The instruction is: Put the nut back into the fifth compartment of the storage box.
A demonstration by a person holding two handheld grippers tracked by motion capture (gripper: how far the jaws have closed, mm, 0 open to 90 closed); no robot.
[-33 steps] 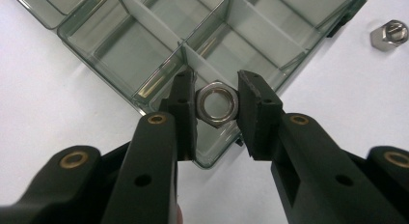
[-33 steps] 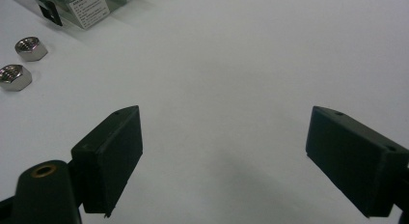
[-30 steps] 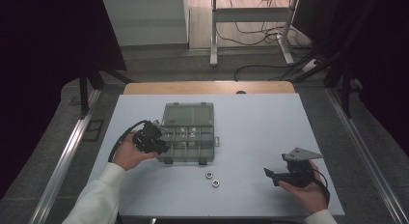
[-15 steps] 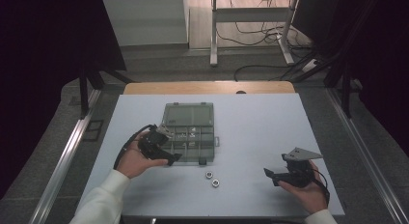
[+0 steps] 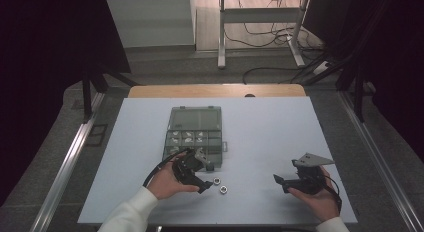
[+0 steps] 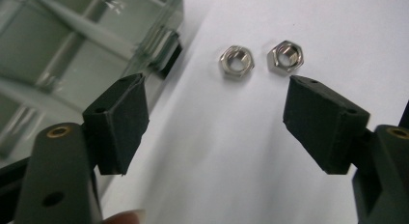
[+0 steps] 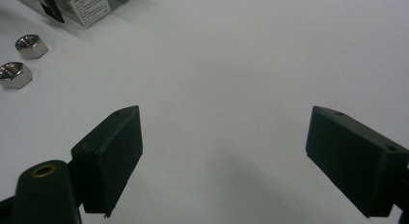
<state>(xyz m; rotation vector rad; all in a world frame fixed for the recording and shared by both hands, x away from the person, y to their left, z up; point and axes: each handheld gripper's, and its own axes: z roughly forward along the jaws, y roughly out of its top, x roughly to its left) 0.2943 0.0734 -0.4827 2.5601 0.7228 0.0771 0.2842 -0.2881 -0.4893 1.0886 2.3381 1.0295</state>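
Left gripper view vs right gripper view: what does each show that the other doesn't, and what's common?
Left gripper view alone: the box's latch and clear compartments, and a fingertip at the bottom edge. Right gripper view alone: a white label on the box. Both: the two hex nuts on the white table, beyond open tongs with nothing between them.
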